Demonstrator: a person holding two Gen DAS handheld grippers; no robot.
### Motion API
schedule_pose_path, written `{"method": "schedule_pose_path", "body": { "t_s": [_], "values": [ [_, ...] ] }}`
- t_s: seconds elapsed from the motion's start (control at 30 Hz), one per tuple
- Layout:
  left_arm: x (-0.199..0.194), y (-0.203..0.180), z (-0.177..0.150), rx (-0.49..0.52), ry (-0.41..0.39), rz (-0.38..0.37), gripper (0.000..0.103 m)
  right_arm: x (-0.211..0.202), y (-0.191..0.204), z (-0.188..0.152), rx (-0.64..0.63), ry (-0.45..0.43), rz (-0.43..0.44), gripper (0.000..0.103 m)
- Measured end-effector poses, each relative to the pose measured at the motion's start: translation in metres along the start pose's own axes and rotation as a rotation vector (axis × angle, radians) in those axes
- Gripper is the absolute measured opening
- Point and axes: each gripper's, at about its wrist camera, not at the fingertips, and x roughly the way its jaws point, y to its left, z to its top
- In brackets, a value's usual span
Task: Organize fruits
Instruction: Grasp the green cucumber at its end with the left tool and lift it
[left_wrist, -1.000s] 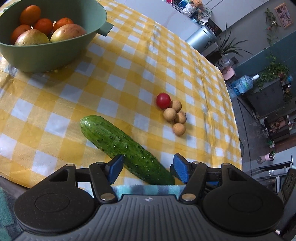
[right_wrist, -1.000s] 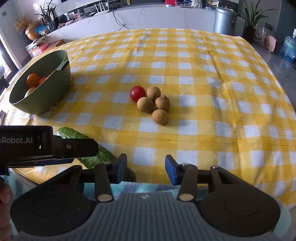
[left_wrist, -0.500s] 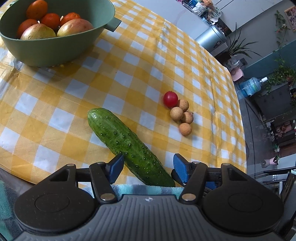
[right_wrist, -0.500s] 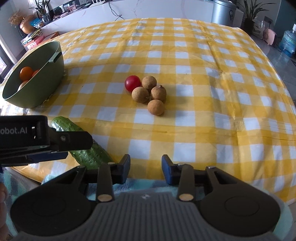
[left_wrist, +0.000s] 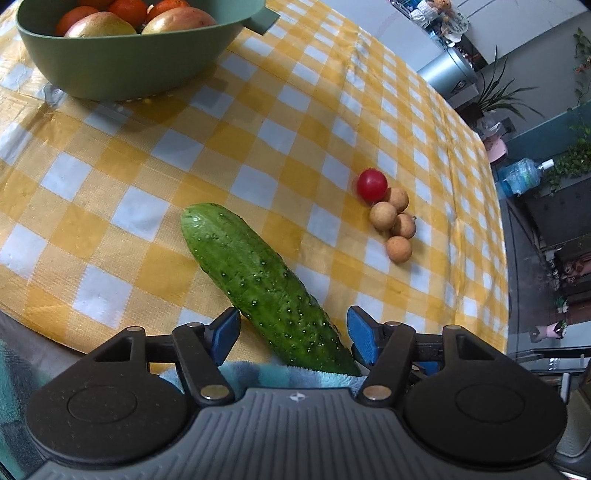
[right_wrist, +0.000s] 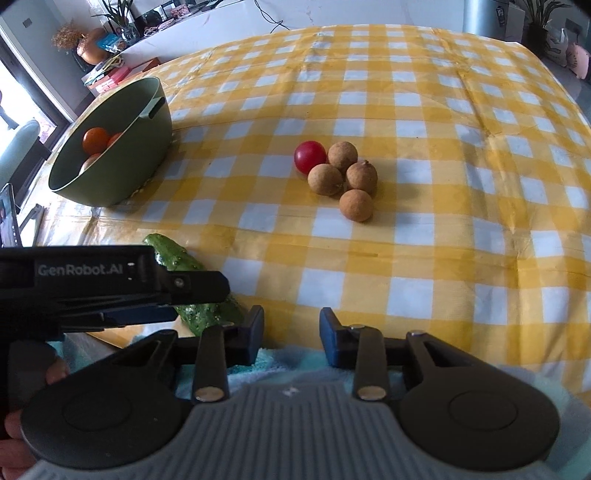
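Yellow-and-white checked tablecloth (right_wrist: 424, 229) covers the table; kitchen counter, plants and a water jug sit in the background. Green bowl (left_wrist: 122, 62) sits at the far left of the cloth, holding oranges (left_wrist: 125, 7) and two larger yellow-red fruits, type unclear. Cucumber (left_wrist: 258, 284) lies diagonally near the front table edge, its near end running between the blue pads of the left gripper (left_wrist: 291, 334). Jaws of that gripper are spread wide; left pad (left_wrist: 225, 332) sits just beside the cucumber's skin, right pad apart from it, no squeeze visible. Cherry tomato (right_wrist: 309, 156) sits mid-table, touching a tight cluster of four brown longans (right_wrist: 343, 177), well apart from bowl and cucumber. Right gripper (right_wrist: 291, 334) hovers at the front table edge with jaws parted, nothing between them, pointed toward the tomato and longans. In the right wrist view the left gripper's black body crosses the lower left, hiding part of the cucumber. Blue-green towel (right_wrist: 280, 360) shows under both grippers at the table's near edge.
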Motion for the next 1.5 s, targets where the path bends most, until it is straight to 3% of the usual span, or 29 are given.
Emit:
{"method": "schedule_pose_path", "body": {
  "t_s": [0.13, 0.23, 0.4, 0.57, 0.67, 0.8, 1.0, 1.1, 1.2, 1.5],
  "values": [
    [0.003, -0.007, 0.000, 0.014, -0.013, 0.033, 0.073, 0.001, 0.002, 0.000, -0.004, 0.000, -0.012, 0.031],
    [0.002, -0.008, 0.000, 0.021, -0.020, 0.061, 0.065, 0.002, 0.002, 0.000, -0.007, -0.001, -0.015, 0.031],
    [0.003, -0.007, 0.005, 0.065, -0.013, 0.046, 0.063, 0.001, 0.000, 0.000, -0.002, -0.001, -0.003, 0.031],
    [0.005, -0.025, 0.012, 0.231, -0.008, 0.095, 0.059, 0.003, 0.000, 0.001, -0.006, 0.016, 0.045, 0.031],
    [0.007, -0.032, 0.014, 0.277, -0.005, 0.115, 0.059, 0.004, 0.002, 0.002, -0.010, 0.019, 0.035, 0.031],
    [0.008, -0.029, 0.016, 0.248, -0.003, 0.112, 0.059, 0.004, 0.001, 0.001, -0.001, 0.013, 0.033, 0.031],
    [0.012, -0.020, 0.018, 0.136, -0.011, 0.100, 0.071, 0.005, 0.004, 0.001, -0.013, 0.011, 0.015, 0.032],
    [0.015, -0.028, 0.014, 0.160, -0.029, 0.129, 0.075, 0.006, 0.005, 0.002, -0.021, 0.017, 0.012, 0.032],
    [0.015, -0.035, 0.008, 0.206, -0.055, 0.180, 0.058, 0.006, 0.003, 0.002, -0.011, 0.019, 0.019, 0.031],
    [0.005, -0.022, 0.015, 0.206, -0.051, 0.118, 0.052, 0.001, 0.002, 0.000, 0.005, -0.016, 0.025, 0.032]
  ]
}}
